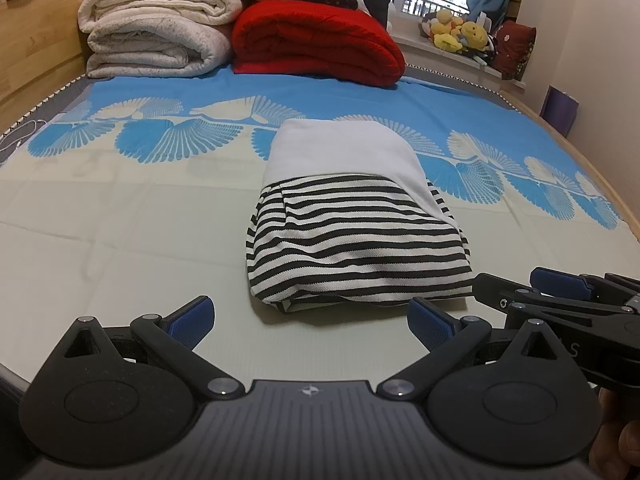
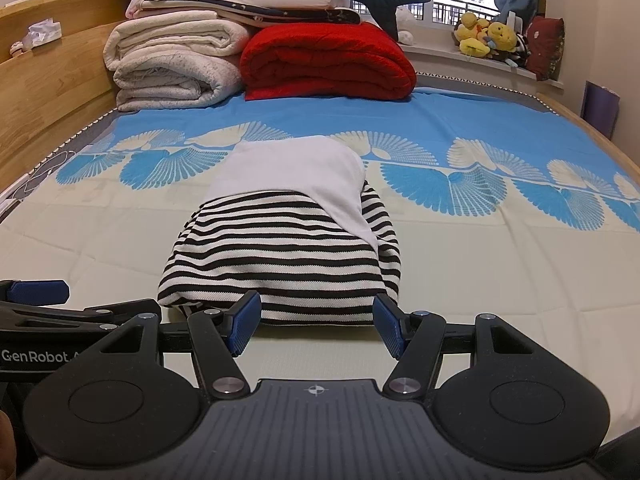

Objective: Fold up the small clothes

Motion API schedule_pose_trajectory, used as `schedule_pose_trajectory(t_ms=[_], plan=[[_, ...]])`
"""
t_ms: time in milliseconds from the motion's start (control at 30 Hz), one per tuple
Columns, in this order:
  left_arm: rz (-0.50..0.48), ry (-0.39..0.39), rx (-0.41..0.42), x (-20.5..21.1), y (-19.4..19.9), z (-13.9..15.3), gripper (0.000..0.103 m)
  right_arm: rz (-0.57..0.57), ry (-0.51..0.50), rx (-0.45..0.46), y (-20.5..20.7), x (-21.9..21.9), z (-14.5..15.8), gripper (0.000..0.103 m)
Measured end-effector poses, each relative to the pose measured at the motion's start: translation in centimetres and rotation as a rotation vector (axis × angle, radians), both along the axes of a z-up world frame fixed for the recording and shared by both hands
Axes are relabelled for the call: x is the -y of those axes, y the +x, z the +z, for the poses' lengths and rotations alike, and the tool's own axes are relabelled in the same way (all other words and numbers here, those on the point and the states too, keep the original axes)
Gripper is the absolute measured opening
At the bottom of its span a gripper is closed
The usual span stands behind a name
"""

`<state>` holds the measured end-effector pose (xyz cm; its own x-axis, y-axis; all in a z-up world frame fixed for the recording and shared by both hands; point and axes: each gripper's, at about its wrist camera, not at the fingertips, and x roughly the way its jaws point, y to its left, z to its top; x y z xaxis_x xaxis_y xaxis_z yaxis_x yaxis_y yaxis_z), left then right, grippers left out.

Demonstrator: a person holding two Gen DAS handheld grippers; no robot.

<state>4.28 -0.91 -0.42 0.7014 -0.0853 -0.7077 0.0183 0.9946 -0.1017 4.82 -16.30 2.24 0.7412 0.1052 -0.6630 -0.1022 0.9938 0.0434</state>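
Note:
A folded black-and-white striped garment (image 1: 356,248) (image 2: 280,256) lies on the bed, and a folded white piece (image 1: 344,152) (image 2: 292,172) covers its far half. My left gripper (image 1: 310,326) stands open just short of the garment's near edge, nothing between its blue pads. My right gripper (image 2: 316,326) is open too, its fingertips close to the striped near edge without holding it. In the left wrist view the right gripper (image 1: 560,300) shows at the right side; in the right wrist view the left gripper (image 2: 40,304) shows at the left.
The bed sheet (image 1: 120,220) is cream near me and blue with fan patterns farther off. Rolled cream blankets (image 1: 156,36) and a red blanket (image 1: 320,40) are stacked at the far end. A wooden headboard (image 2: 48,76) runs along the left; plush toys (image 2: 488,36) sit on the window sill.

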Motion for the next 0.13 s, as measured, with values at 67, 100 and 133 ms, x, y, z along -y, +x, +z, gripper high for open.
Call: schedule_pose_trajectory(t_ms=[67,100,133], plan=[[0.0,-0.004,-0.003,-0.05,0.05,0.03,0.103,-0.001,0.001,-0.001,-0.02,0.0,-0.03,0.064],[0.0,-0.006,-0.004,-0.05,0.08,0.01,0.103,0.0,0.001,-0.001,-0.01,0.01,0.0,0.064],[0.001,-0.006,-0.005,-0.03,0.09,-0.02,0.103,-0.001,0.001,-0.001,-0.05,-0.01,-0.04,0.064]])
